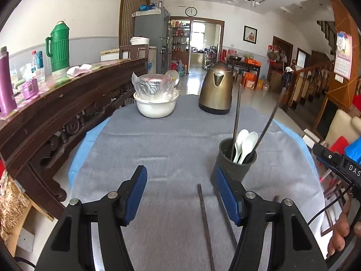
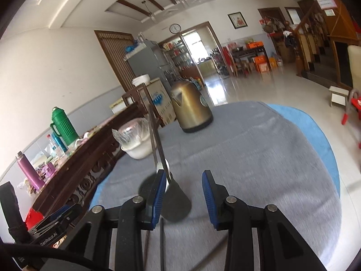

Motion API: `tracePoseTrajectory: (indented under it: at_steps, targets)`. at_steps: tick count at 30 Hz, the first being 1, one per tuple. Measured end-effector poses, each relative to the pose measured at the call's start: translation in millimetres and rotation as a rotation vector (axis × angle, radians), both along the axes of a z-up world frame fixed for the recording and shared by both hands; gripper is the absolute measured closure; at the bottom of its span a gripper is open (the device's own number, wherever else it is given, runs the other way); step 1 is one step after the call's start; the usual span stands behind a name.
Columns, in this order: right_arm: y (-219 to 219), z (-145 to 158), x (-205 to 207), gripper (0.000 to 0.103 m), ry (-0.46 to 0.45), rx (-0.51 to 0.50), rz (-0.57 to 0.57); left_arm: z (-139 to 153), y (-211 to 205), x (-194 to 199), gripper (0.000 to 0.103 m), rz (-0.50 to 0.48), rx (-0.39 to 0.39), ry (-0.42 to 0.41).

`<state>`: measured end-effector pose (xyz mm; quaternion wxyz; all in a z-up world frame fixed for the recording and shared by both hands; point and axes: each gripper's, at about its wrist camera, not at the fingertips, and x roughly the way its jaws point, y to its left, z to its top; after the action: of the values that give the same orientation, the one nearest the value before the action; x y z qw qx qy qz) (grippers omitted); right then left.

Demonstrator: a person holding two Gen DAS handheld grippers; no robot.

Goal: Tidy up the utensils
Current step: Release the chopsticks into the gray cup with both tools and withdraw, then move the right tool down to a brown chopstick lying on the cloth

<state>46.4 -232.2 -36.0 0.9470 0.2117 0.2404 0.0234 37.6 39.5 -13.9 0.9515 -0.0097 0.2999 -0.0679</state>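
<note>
We were in a big tiled living room, and our round table (image 1: 158, 140) had a grey cloth over a blue one. Up at 12 o'clock on it sat a brass-colored kettle (image 1: 216, 89), with a white bowl (image 1: 155, 106) holding a plastic-wrapped pot at about 11. The dark utensil cup (image 1: 234, 160) stood at roughly 2 o'clock from our left tool (image 1: 180, 194), already holding two white spoons (image 1: 244, 144) and two dark chopsticks (image 1: 237, 113) sticking up tall. Our left tool was spread wide with nothing between its blue pads, its right pad just in front of the cup's base. More loose chopsticks (image 1: 205, 223) lay flat on the cloth at 6 o'clock, running down between the fingers toward us.

Our right tool (image 2: 183, 194) was spread too, holding nothing, hovering just past the cup (image 2: 173, 201), which sat at 9 o'clock, partly behind its left pad. That view was motion-blurred, so the cup's contents were hard to make out there.
</note>
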Motion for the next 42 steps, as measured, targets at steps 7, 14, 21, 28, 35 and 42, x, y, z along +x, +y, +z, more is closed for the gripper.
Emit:
tracePoseTrajectory:
  at_steps: [7,14,21,28,35,42]
  targets:
    - [-0.6,-4.4,-24.8,0.067,0.022,-0.007,0.000,12.5,-8.6,-34.1,0.036,0.001,0.092,-0.063]
    - [-1.7,-0.7,-42.6,0.067,0.032,0.005,-0.006,20.5,-12.8,-61.4,0.035,-0.008,0.144,-0.100]
    - [7.6,12.6,-57.5,0.067,0.007,-0.014,0.008,23.7,-10.2,-75.2,0.035,0.006,0.175,-0.109]
    - [19.3,15.9,-63.3,0.067,0.016,-0.025,0.034,22.7,-4.4,-85.4,0.035,0.024,0.209,-0.110]
    - [26.1,10.4,-58.2,0.067,0.048,-0.021,0.050,13.4,1.1,-85.9,0.034,0.031,0.224,-0.076]
    - [27.1,-10.5,-39.9,0.067,0.133,0.036,0.079,-6.9,8.7,-82.1,0.034,0.020,0.215,0.016]
